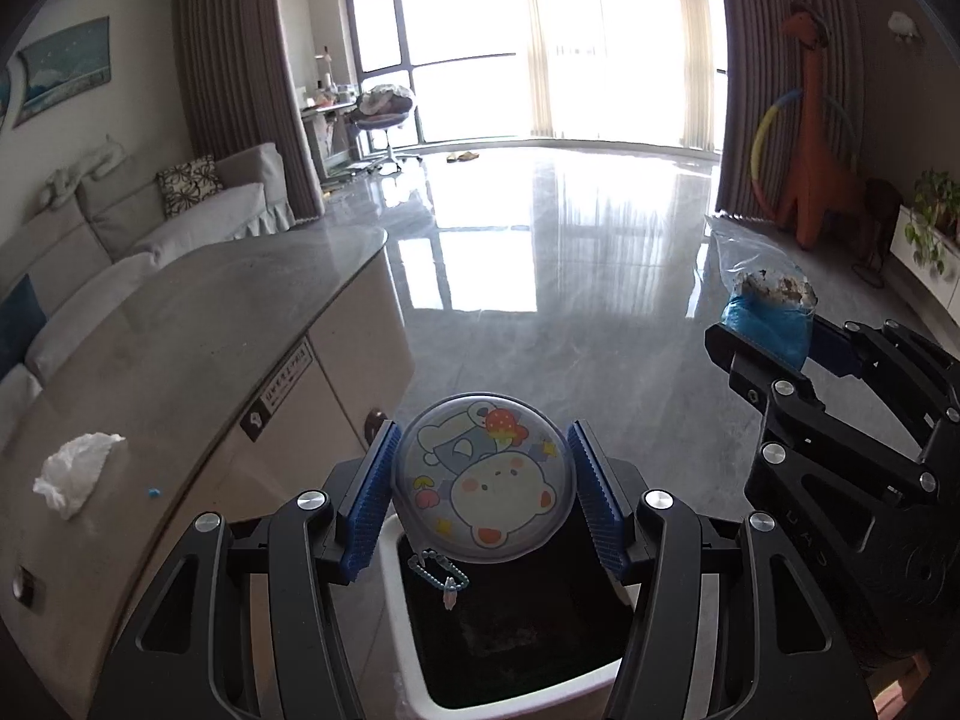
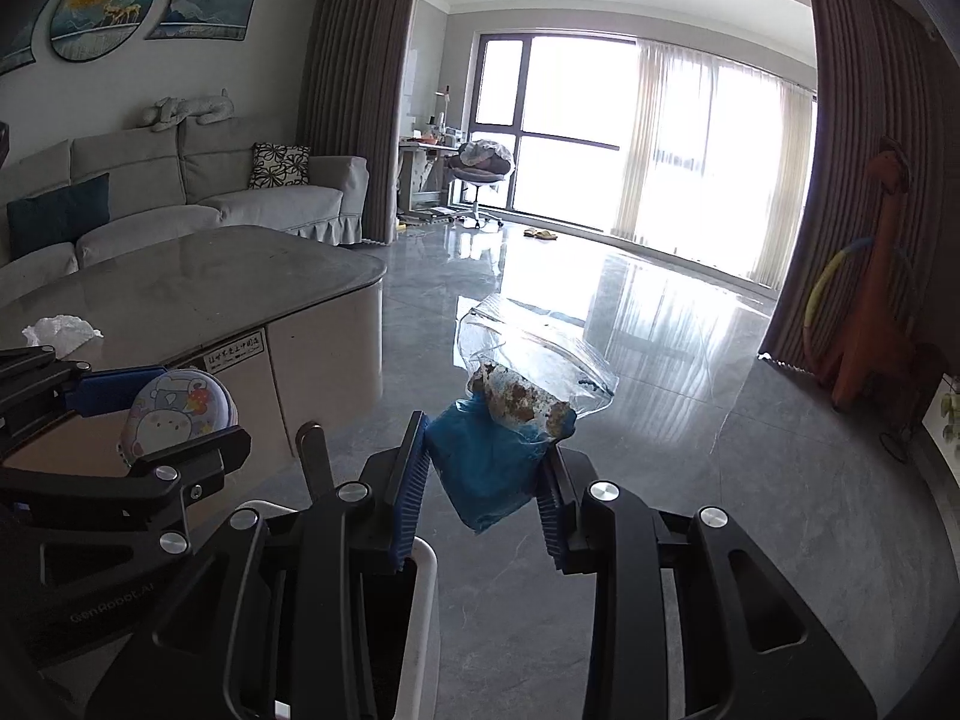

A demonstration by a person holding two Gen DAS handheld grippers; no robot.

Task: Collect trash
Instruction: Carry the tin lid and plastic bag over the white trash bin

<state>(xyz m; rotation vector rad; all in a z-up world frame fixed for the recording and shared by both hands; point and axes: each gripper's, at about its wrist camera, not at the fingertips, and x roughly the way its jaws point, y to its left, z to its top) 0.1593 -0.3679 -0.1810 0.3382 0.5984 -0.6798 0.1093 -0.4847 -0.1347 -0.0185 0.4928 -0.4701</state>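
My left claw (image 1: 483,495) pinches a round cartoon case (image 1: 483,480) above the white bin (image 1: 414,630); my right claw (image 2: 486,474) pinches a plastic bag (image 2: 510,414).

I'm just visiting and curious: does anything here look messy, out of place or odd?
Yes. A crumpled white tissue lies loose on the grey table, with a tiny blue scrap beside it. Oddly for trash, the left gripper holds a neat cartoon-printed round case over the white bin.
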